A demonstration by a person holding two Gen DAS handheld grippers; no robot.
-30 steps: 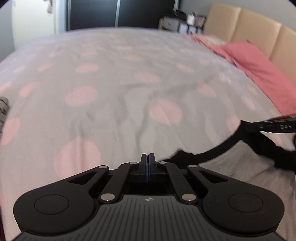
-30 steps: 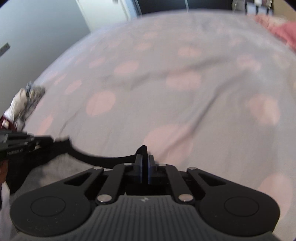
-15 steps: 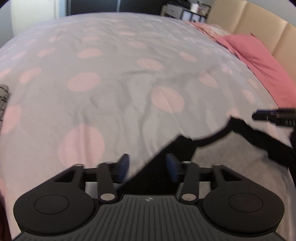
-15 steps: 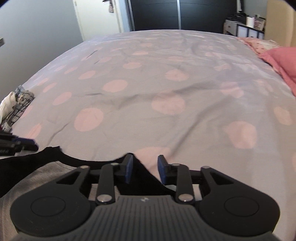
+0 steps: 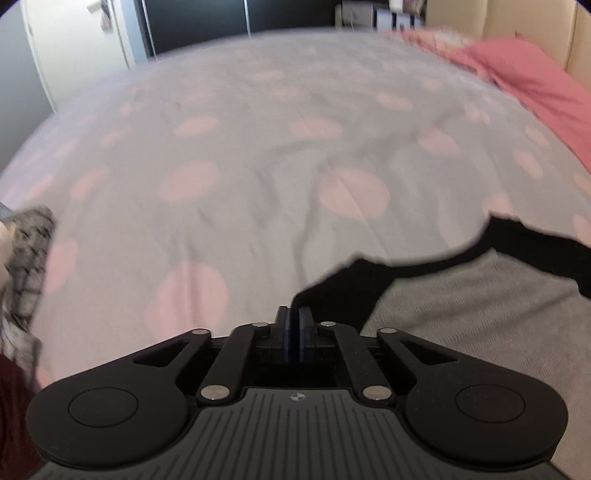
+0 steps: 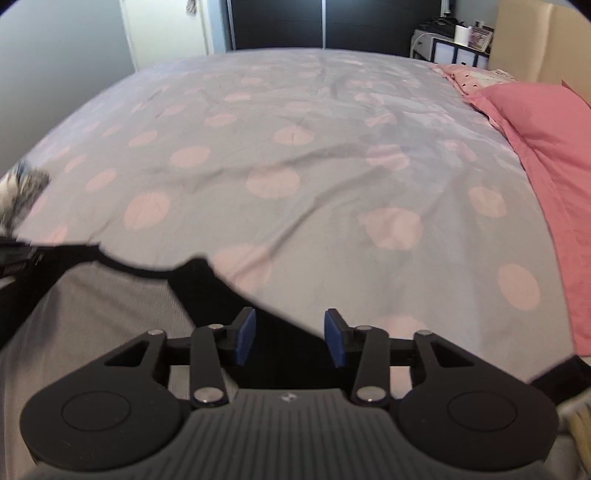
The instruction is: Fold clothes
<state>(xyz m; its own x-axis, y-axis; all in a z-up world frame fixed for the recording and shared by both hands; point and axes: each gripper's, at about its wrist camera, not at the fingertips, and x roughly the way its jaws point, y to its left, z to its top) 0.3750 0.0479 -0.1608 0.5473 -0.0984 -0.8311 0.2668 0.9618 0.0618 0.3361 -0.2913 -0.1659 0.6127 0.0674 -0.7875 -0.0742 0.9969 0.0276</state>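
Note:
A grey top (image 5: 480,317) with black sleeves and black neck trim (image 5: 369,280) lies at the near edge of the bed. In the left wrist view my left gripper (image 5: 294,314) is shut, its blue pads pinched on the tip of the black shoulder edge. In the right wrist view the same top (image 6: 92,317) spreads to the left, and its black sleeve (image 6: 207,284) runs under my right gripper (image 6: 290,319). The right jaws are opening, with black cloth lying between the blue pads (image 6: 245,332) but not pressed by them. The left gripper (image 6: 13,258) shows blurred at the left edge.
The grey bedspread with pink dots (image 6: 295,184) stretches ahead. A pink pillow (image 6: 546,140) lies along the right side by a beige headboard (image 6: 528,44). A patterned cloth pile (image 5: 26,266) sits at the left edge. A dark wardrobe (image 6: 332,22) stands behind.
The left gripper opened and then shut again on the black shoulder edge. The right gripper went from shut to open, let the cloth go, and rose away from it.

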